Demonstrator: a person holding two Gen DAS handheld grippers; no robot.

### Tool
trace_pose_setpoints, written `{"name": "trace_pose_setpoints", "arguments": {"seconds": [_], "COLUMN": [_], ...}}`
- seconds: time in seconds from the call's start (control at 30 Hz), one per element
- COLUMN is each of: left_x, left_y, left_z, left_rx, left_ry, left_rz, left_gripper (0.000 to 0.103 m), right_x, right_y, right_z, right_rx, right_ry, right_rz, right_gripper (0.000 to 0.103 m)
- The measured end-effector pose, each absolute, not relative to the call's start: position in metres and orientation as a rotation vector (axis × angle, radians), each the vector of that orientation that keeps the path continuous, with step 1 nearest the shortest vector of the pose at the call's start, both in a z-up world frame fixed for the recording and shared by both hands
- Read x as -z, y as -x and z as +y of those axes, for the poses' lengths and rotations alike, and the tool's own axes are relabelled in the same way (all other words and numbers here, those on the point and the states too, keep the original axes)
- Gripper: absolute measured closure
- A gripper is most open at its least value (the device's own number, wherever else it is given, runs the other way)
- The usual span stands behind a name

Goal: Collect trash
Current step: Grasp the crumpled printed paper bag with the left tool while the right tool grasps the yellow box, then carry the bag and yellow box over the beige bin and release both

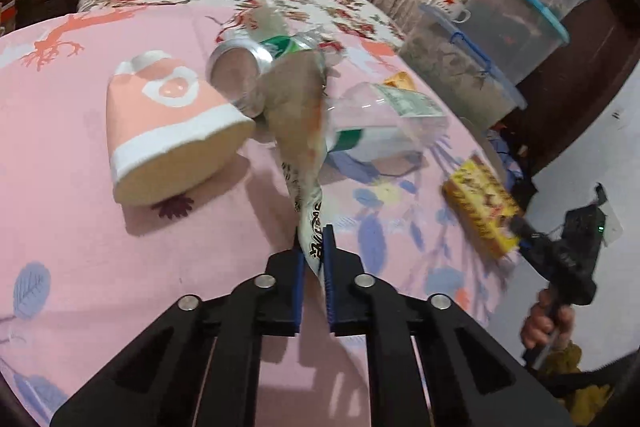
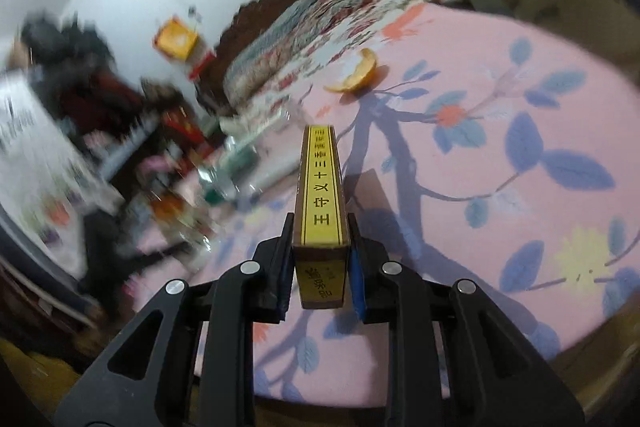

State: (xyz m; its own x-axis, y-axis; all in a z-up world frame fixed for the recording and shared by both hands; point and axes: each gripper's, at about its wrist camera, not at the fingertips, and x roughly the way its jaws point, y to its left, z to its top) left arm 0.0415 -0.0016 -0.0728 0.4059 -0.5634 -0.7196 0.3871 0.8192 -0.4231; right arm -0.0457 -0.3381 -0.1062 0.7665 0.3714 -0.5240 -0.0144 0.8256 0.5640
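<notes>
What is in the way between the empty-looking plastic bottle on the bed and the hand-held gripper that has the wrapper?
The wrapper itself. The left hand-held gripper is shut on its lower end, and it hangs right in front of the plastic bottle and the can. That gripper is busy, so it cannot grab the bottle yet.

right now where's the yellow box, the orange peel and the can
yellow box point(image 2: 320, 187): right wrist view, on its long yellow printed edge, ahead of the pads.
orange peel point(image 2: 354, 75): right wrist view, on the curved rind on the pink sheet.
can point(image 1: 236, 75): left wrist view, on its round silver end.
</notes>
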Motion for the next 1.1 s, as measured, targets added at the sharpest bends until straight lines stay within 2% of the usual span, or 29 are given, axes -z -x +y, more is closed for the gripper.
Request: {"name": "trace_pose_setpoints", "arguments": {"seconds": [0.13,0.27,0.3,0.33,0.37,0.53,0.7,0.77,0.8,0.83,0.87,0.93,1.1], "left_x": [0.068,0.069,0.068,0.068,0.066,0.065,0.072,0.074,0.074,0.074,0.074,0.069,0.044], "left_y": [-0.021,-0.009,-0.008,-0.008,-0.009,-0.02,-0.041,-0.045,-0.046,-0.045,-0.044,-0.039,-0.01], "left_z": [-0.001,0.002,0.002,0.002,0.0,-0.012,-0.023,-0.023,-0.023,-0.022,-0.021,-0.019,-0.034], "left_rx": [0.639,0.652,0.654,0.656,0.655,0.655,0.629,0.621,0.619,0.617,0.622,0.648,0.831], "left_ry": [0.181,0.185,0.187,0.185,0.18,0.144,0.138,0.146,0.143,0.142,0.143,0.154,0.094], "left_rz": [0.985,1.002,1.004,1.005,1.004,0.997,1.01,1.008,1.004,0.999,0.997,0.991,0.922], "left_gripper": [0.099,0.099,0.099,0.099,0.099,0.096,0.082,0.083,0.092,0.095,0.1,0.1,0.1], "right_x": [0.103,0.105,0.105,0.105,0.104,0.097,0.098,0.101,0.103,0.105,0.108,0.111,0.1], "right_y": [0.039,0.039,0.039,0.041,0.044,0.048,0.044,0.043,0.043,0.042,0.042,0.044,0.059], "right_z": [-0.303,-0.284,-0.282,-0.279,-0.277,-0.266,-0.261,-0.26,-0.26,-0.26,-0.259,-0.26,-0.266], "right_rx": [-0.224,-0.21,-0.207,-0.199,-0.189,-0.176,-0.153,-0.148,-0.147,-0.147,-0.15,-0.145,-0.107], "right_ry": [-0.374,-0.29,-0.281,-0.268,-0.253,-0.213,-0.206,-0.213,-0.216,-0.214,-0.209,-0.216,-0.218], "right_rz": [0.729,0.741,0.743,0.738,0.723,0.709,0.713,0.717,0.722,0.729,0.744,0.753,0.673], "right_gripper": [0.074,0.066,0.059,0.044,0.039,0.039,0.039,0.039,0.039,0.044,0.071,0.078,0.078]}}
